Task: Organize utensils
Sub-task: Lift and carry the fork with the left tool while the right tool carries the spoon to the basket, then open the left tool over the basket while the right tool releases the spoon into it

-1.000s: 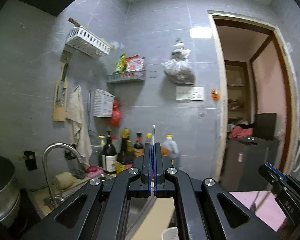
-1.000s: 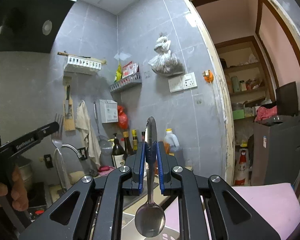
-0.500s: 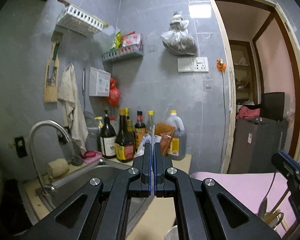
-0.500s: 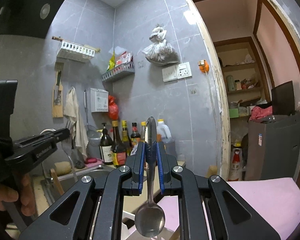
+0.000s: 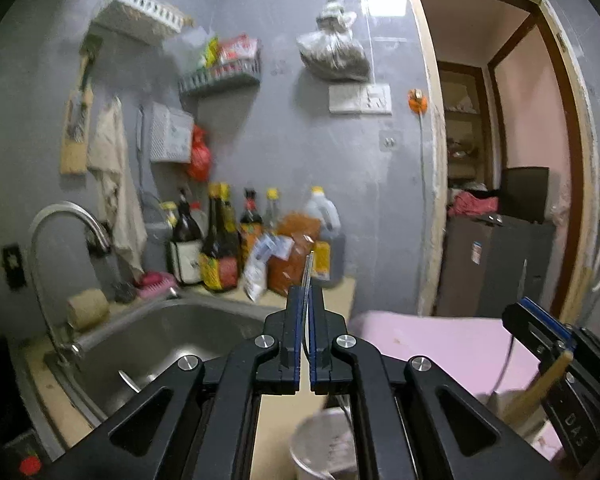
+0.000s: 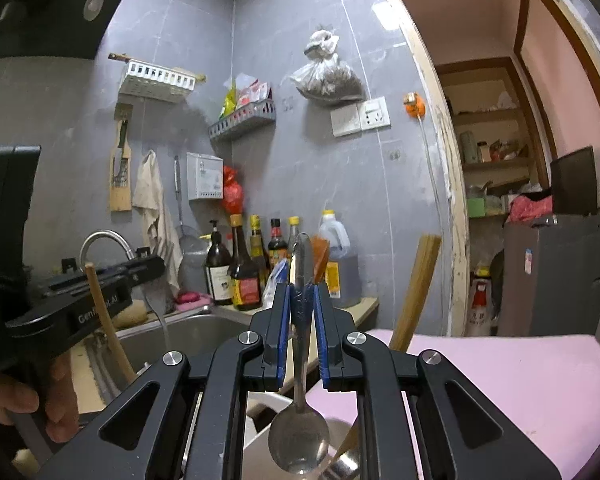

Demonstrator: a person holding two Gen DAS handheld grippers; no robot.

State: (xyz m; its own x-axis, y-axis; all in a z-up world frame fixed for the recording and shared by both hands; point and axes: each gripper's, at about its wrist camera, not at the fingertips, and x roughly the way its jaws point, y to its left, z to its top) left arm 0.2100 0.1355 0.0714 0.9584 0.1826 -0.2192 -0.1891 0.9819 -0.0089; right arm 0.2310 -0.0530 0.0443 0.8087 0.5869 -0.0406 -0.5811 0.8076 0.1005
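Spoon [image 6: 300,412] is hanging bowl-down between the blue-padded fingers [image 6: 282,332] of the right gripper [image 6: 302,330], which are pinching its handle, the handle tip sticking up above them. Its bowl is hovering just above a white cup [image 6: 266,412] that is already holding wooden utensils [image 6: 414,288], on the surface beside the steel sink [image 6: 188,336]. The left gripper [image 5: 306,332] is closing its fingers [image 5: 294,332] almost flat together on a thin metal utensil [image 5: 309,276], seen edge-on, whose tip is poking up above them; what kind it is cannot be told. Beyond the sink, sauce bottles [image 5: 216,252] are standing against the grey wall. To the right of the sink a pink mat [image 5: 440,344] is covering the surface. A hand [image 6: 24,396] is gripping the left gripper's handle.
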